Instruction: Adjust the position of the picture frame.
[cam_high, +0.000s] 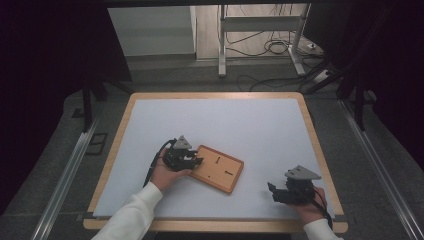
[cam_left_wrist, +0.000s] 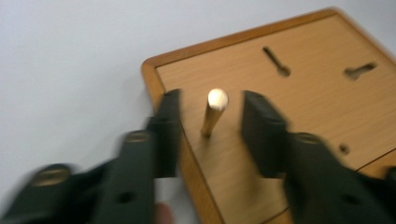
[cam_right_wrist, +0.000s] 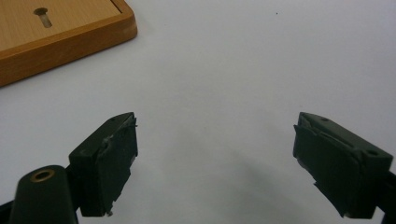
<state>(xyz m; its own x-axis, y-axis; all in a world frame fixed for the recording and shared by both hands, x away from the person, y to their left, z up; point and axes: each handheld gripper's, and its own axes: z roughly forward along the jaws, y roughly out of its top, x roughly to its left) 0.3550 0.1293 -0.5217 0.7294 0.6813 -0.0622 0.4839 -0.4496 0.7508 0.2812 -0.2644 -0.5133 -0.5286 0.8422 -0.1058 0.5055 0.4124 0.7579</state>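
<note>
Wooden peg (cam_left_wrist: 214, 112) is standing upright in the board (cam_left_wrist: 299, 112), between the left gripper's (cam_left_wrist: 211, 135) parted jaws, untouched. The right gripper (cam_right_wrist: 215, 158) is hovering open, well apart from the board.

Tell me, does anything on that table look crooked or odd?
The wooden board lies skewed to the table edges. A wooden peg stands in it, leaning slightly, between the left tool's open jaws, untouched.

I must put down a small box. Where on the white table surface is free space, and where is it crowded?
Free: the far half of the white table surface, behind the wooden board, and the strip between the board and the right gripper. Crowded: the near left, where the left gripper stands open around an upright wooden peg on the board's left edge.
</note>
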